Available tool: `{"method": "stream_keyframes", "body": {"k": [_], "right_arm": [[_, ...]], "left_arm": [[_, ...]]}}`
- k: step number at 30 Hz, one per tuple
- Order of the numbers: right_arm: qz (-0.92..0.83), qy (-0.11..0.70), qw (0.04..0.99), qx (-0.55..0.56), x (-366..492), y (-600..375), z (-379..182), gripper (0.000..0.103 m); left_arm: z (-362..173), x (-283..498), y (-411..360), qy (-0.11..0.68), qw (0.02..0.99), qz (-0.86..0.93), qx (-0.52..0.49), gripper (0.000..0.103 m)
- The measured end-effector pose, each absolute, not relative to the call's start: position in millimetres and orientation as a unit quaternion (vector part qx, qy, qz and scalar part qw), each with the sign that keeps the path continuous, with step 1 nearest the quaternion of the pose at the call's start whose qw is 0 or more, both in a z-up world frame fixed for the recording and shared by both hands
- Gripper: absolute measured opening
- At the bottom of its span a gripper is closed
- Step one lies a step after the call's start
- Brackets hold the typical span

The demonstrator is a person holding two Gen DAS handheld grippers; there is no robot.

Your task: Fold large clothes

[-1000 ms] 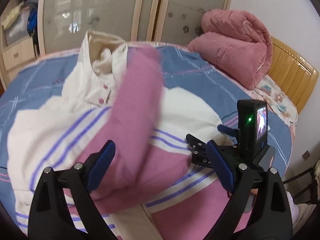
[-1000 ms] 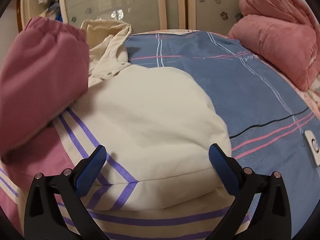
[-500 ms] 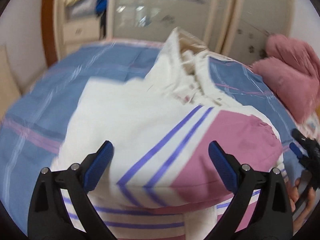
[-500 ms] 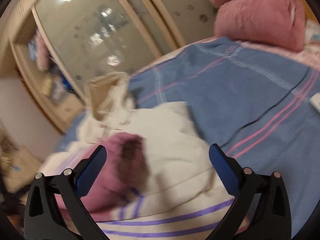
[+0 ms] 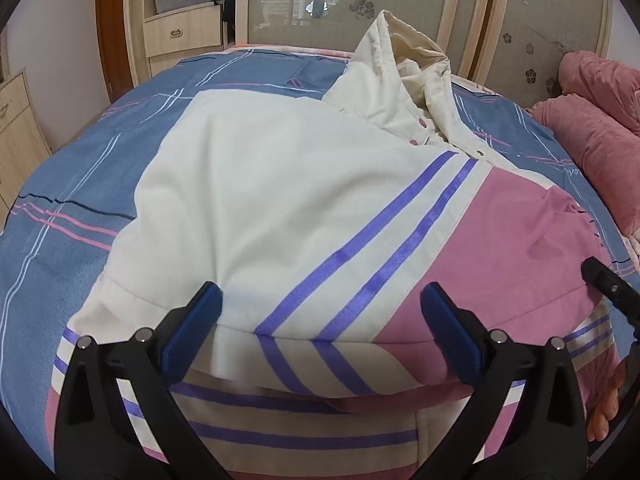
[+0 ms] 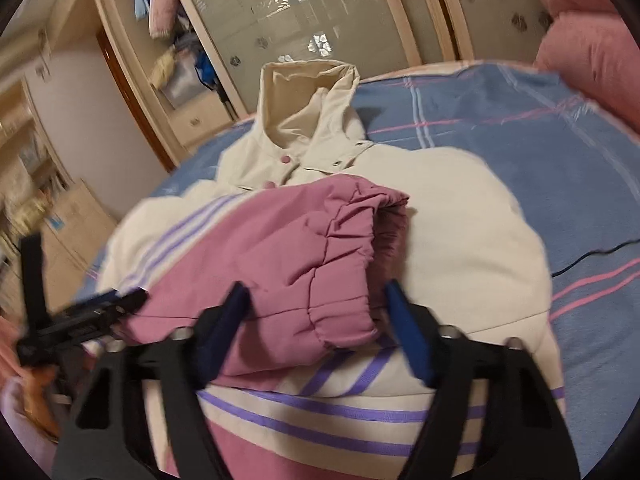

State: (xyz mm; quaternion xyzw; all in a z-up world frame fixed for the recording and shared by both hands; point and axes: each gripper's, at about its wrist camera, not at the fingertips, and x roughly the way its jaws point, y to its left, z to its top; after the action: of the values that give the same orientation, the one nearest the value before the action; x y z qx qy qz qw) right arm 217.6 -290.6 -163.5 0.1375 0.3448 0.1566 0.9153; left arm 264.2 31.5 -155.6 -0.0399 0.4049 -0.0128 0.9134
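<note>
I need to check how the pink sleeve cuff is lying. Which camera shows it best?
The right wrist view: the pink sleeve cuff lies gathered on the jacket's cream chest, its opening facing the camera, between the open right gripper fingers. The left wrist view shows only the sleeve's flat pink side.

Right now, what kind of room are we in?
Most likely a bedroom: the hooded jacket lies on a bed with a blue plaid sheet, a rolled pink quilt sits at its far side, and a wardrobe with frosted sliding doors stands behind.
</note>
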Motion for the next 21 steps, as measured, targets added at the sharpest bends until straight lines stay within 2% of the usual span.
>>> {"method": "stream_keyframes", "body": {"k": [1, 4, 11, 17, 21], "right_arm": [[0.162, 0.344, 0.914, 0.139, 216, -291, -164, 0.042], [0.165, 0.333, 0.918, 0.138, 211, -290, -161, 0.036], [0.085, 0.293, 0.943, 0.133, 204, -315, -147, 0.034], [0.051, 0.359, 0.916, 0.169, 224, -333, -176, 0.034], [0.057, 0.355, 0.918, 0.164, 223, -331, -173, 0.035]], "left_arm": [[-156, 263, 33, 0.404, 0.913, -0.012, -0.043, 0.101], [-157, 263, 32, 0.401, 0.915, -0.012, -0.043, 0.101], [-147, 254, 15, 0.393, 0.917, -0.054, -0.040, 0.101], [-147, 253, -2, 0.395, 0.917, -0.053, -0.017, 0.101], [-133, 247, 7, 0.373, 0.925, -0.053, -0.052, 0.101]]}}
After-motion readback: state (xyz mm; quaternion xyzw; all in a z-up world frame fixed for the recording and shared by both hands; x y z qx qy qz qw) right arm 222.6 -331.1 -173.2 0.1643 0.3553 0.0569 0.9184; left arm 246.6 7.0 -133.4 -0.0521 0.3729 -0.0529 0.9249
